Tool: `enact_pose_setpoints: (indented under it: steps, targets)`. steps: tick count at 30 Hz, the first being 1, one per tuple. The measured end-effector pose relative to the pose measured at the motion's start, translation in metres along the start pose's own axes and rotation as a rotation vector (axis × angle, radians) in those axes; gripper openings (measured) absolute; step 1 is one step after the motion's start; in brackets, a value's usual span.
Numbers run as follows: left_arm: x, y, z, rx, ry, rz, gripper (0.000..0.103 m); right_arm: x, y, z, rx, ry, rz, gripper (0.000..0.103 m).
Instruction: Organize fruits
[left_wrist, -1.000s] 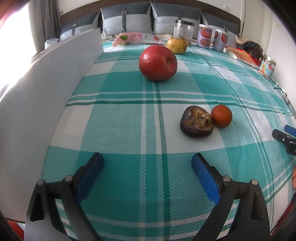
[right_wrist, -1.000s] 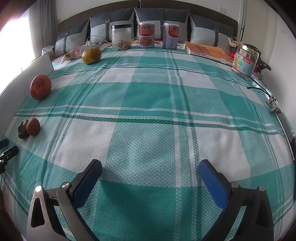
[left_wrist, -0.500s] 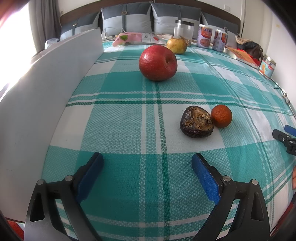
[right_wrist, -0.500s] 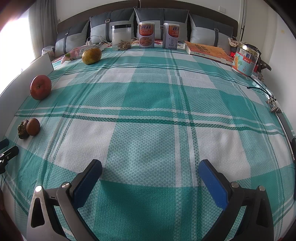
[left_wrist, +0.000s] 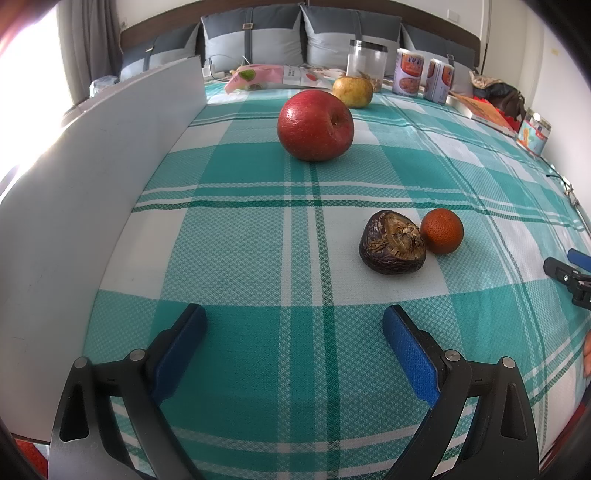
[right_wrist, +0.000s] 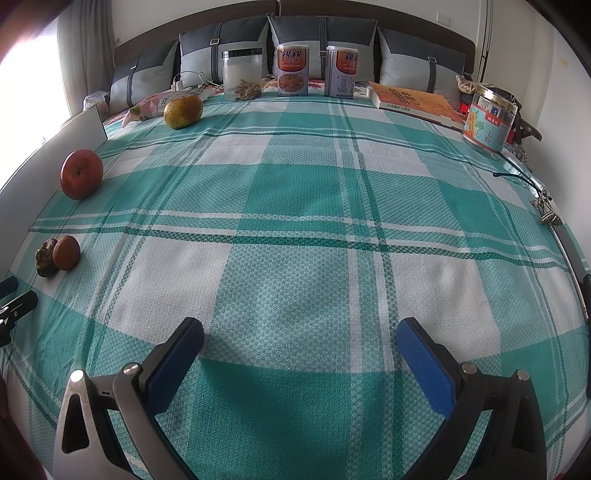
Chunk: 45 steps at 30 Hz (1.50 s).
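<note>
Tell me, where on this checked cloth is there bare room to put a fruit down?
The wide middle ahead of the right gripper is bare. Also free: between the red apple and the wrinkled dark fruit. Crowded: the back row around the clear plastic jar.

On the bed cloth (right_wrist: 295, 206), an apple (left_wrist: 315, 125) sits near the board (left_wrist: 92, 184) on the left. Behind it, far back, is a pear (left_wrist: 352, 91). In front of the apple, a wrinkled fruit (left_wrist: 392, 242) touches a small orange (left_wrist: 441, 230) on its right. Jars and cans (right_wrist: 292, 70) stand along the pillows (right_wrist: 321, 37) at the back.
</note>
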<state>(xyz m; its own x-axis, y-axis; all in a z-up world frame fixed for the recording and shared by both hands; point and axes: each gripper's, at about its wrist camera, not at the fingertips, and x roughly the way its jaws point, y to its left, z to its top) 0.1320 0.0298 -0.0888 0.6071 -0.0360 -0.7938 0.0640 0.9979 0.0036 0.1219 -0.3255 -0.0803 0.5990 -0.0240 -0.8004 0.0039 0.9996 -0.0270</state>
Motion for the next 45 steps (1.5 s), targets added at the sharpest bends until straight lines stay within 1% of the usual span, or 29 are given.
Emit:
enact_pose_setpoints:
  steps: [18, 30, 32, 34, 36, 38, 41, 42, 43, 44, 45]
  targets:
    - [0.001, 0.0, 0.0, 0.001, -0.001, 0.0, 0.097, 0.0, 0.0, 0.0, 0.0, -0.001, 0.0, 0.103]
    - [-0.001, 0.0, 0.0, 0.003, -0.001, -0.013, 0.097, 0.0, 0.0, 0.0, -0.001, -0.002, 0.0, 0.103]
    - [-0.002, -0.004, 0.002, 0.024, 0.012, -0.025, 0.096, 0.0, 0.0, 0.0, -0.001, -0.002, -0.001, 0.103]
    - [-0.001, -0.011, 0.008, 0.053, 0.031, -0.071, 0.096, 0.0, 0.0, 0.0, -0.001, -0.002, -0.001, 0.103]
    - [-0.002, -0.019, 0.015, 0.079, 0.028, -0.096, 0.096, 0.0, 0.0, 0.0, -0.001, -0.003, -0.001, 0.103]
    - [0.003, -0.031, 0.026, 0.125, 0.02, -0.101, 0.095, 0.0, 0.0, 0.0, -0.001, -0.003, 0.0, 0.103]
    - [0.015, -0.041, 0.04, 0.168, 0.036, -0.1, 0.094, 0.0, 0.0, 0.0, -0.001, -0.003, 0.0, 0.103]
    - [0.017, -0.043, 0.042, 0.175, 0.032, -0.101, 0.094, 0.0, 0.0, 0.0, -0.001, -0.003, 0.0, 0.103]
    - [0.02, -0.043, 0.044, 0.182, 0.03, -0.104, 0.088, 0.0, 0.0, 0.0, -0.001, -0.003, 0.0, 0.103]
    - [0.021, -0.044, 0.044, 0.185, 0.037, -0.11, 0.075, 0.0, 0.0, 0.0, -0.001, -0.003, -0.001, 0.103]
    - [0.023, -0.044, 0.044, 0.186, 0.044, -0.125, 0.07, 0.0, 0.0, 0.0, -0.001, -0.003, -0.001, 0.103]
